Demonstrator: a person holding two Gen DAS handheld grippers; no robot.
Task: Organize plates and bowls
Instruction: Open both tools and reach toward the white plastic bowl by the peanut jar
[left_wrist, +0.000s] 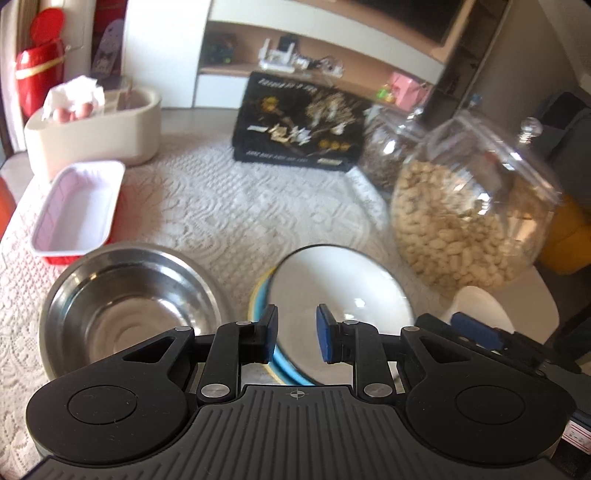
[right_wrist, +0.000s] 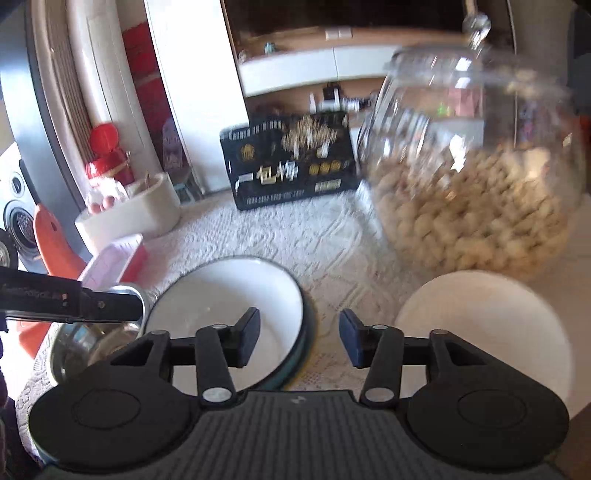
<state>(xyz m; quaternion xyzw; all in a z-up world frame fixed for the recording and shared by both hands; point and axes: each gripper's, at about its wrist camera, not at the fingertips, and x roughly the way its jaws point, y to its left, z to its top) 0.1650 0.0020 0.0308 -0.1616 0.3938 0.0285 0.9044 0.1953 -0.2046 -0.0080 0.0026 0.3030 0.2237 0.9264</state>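
Observation:
A white bowl with a dark rim (left_wrist: 343, 291) (right_wrist: 221, 295) sits nested in a blue bowl (left_wrist: 284, 363) that shows a yellow edge below. Left of it stands a steel bowl (left_wrist: 129, 306) (right_wrist: 85, 343). A plain white bowl (right_wrist: 491, 317) (left_wrist: 480, 306) rests at the right. My left gripper (left_wrist: 297, 332) hovers over the nested stack, its jaws narrowly open with nothing between the pads. My right gripper (right_wrist: 300, 341) is open over the bare cloth between the stack and the plain white bowl, holding nothing.
A large glass jar of peanuts (left_wrist: 469, 221) (right_wrist: 472, 184) stands close behind the bowls at the right, with a second jar (left_wrist: 384, 147) behind it. A black printed box (left_wrist: 299, 125), a cream tub (left_wrist: 96, 129) and a red-and-white tray (left_wrist: 81, 210) sit on the lace tablecloth (left_wrist: 240, 206).

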